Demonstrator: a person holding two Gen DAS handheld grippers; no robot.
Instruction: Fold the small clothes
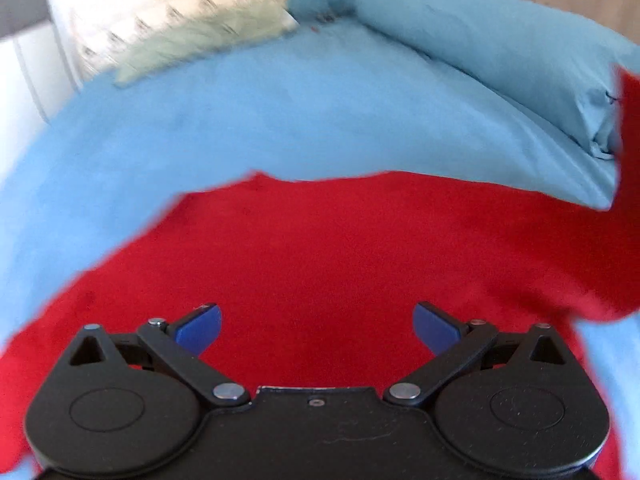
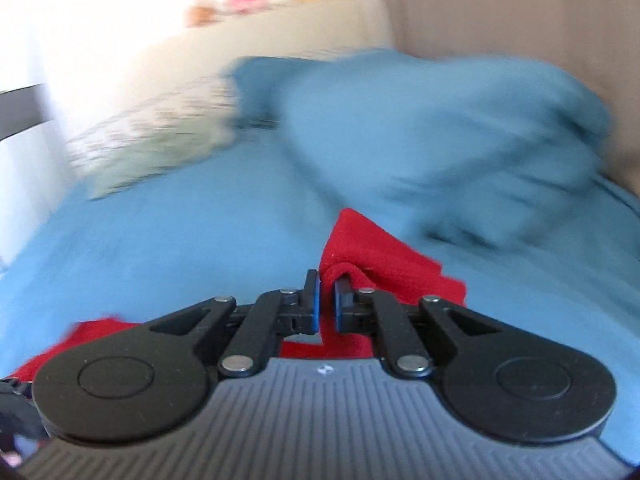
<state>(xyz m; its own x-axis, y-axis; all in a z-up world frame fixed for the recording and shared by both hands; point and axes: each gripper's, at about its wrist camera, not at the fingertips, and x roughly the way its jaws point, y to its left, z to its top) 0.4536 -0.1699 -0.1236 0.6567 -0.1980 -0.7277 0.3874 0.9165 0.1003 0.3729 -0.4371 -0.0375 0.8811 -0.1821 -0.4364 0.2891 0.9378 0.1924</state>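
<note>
- The soft red knit garment (image 1: pixel 320 248) lies spread across the smooth light-blue bed sheet (image 1: pixel 200 128), filling the lower half of the left wrist view; spread flat like this, its edges can be found and a fold line chosen.
- The left gripper (image 1: pixel 317 326), black-linked with blue pads, hangs above the red cloth with its jaws wide apart and nothing between them. I judge it is ready to pin or pick up a second edge.
- The right gripper (image 2: pixel 326 304) is clenched on a bunched edge of the red garment (image 2: pixel 376 256); the fabric bulges out between the blue pads (image 2: pixel 315 300) and drapes away towards two o'clock. A pinch on a corner or hem is the usual way to carry one side over the other.
- The garment looks thick and matte, fleece or knit, with a rolled edge at the grip; it should hold a crease loosely and sag under its own weight.
- At two o'clock in the left view sits a plump blue pillow (image 1: pixel 500 56), of smooth woven cotton with a seamed corner.
- At eleven o'clock lies a pale patterned quilt (image 1: pixel 180 28), blurred, so its print cannot be read.
- The right view is smeared throughout; a pale wall (image 2: pixel 200 48) with coloured blotches shows at twelve o'clock.
- The fold seems only just begun.
</note>
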